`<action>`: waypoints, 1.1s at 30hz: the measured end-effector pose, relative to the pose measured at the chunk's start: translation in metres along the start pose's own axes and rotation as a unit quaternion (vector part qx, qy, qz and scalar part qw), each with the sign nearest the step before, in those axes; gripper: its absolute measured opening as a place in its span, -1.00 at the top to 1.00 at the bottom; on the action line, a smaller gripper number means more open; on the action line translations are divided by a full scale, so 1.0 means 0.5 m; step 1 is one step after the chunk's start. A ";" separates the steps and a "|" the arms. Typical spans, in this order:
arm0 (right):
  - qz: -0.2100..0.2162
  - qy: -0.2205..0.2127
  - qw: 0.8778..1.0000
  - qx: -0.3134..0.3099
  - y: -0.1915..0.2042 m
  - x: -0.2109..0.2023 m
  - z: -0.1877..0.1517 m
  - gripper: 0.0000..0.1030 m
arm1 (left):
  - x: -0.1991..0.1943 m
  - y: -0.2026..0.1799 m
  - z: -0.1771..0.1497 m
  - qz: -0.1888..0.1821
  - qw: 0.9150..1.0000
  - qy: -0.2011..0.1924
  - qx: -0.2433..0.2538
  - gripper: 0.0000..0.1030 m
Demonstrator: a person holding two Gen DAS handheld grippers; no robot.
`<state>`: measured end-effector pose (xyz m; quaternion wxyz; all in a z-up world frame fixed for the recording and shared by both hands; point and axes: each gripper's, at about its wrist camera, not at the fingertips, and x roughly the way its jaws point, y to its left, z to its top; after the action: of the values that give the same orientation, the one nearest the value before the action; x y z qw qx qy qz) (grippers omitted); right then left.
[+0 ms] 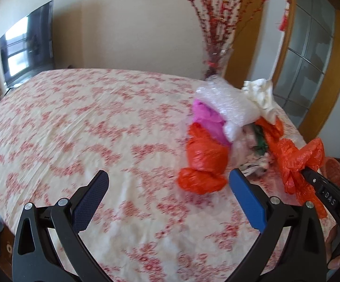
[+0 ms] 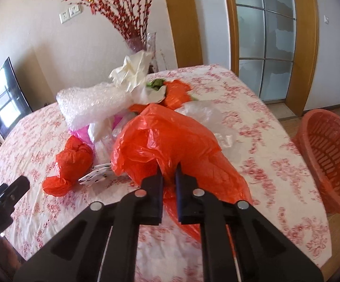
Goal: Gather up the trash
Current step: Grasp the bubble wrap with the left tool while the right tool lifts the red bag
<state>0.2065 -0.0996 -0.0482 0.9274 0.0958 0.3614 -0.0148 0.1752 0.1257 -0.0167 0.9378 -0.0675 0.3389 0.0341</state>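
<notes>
A heap of trash lies on the flowered table: bubble wrap (image 2: 92,108), crumpled white paper (image 2: 132,70), a pink bag (image 1: 207,119) and a knotted orange bag (image 2: 71,162), which also shows in the left wrist view (image 1: 205,162). My right gripper (image 2: 169,171) is shut on a large orange plastic bag (image 2: 167,141) at the heap's near side; it shows in the left wrist view (image 1: 297,162) too. My left gripper (image 1: 170,185) is open and empty, just left of the knotted orange bag.
An orange plastic basket (image 2: 330,155) stands on the floor off the table's right edge. A glass vase (image 2: 151,47) with red branches stands behind the heap. Playing cards (image 2: 97,174) lie by the knotted bag. A TV (image 1: 28,44) is at the far left.
</notes>
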 end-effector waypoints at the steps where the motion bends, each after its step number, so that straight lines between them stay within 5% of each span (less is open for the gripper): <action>1: -0.001 -0.002 1.000 0.001 -0.008 -0.006 0.002 0.82 | 0.002 -0.009 0.006 -0.006 1.000 0.000 0.004 -0.95; 6: -0.010 -0.020 1.000 0.015 -0.053 -0.055 0.009 0.82 | 0.014 -0.051 0.047 -0.064 0.998 -0.005 0.006 -0.92; 9: -0.016 -0.023 0.999 0.021 -0.075 -0.070 0.008 0.82 | 0.025 -0.078 0.080 -0.087 0.996 -0.012 0.009 -0.71; 20: -0.050 -0.030 0.998 0.022 -0.133 -0.093 -0.002 0.82 | 0.148 -0.121 0.147 -0.100 0.993 0.054 -0.008 -0.10; 27: -0.062 -0.026 0.997 0.027 -0.155 -0.094 -0.005 0.82 | 0.155 -0.114 0.143 -0.144 0.987 0.062 -0.024 0.78; 33: -0.061 -0.040 0.997 0.028 -0.155 -0.117 0.002 0.82 | 0.111 -0.103 0.149 -0.137 0.990 0.041 -0.010 0.89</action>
<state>0.1565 -0.1781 -0.0211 0.9354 0.0988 0.3286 -0.0849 0.2703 0.0871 0.0099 0.9183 -0.1246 0.3638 -0.0944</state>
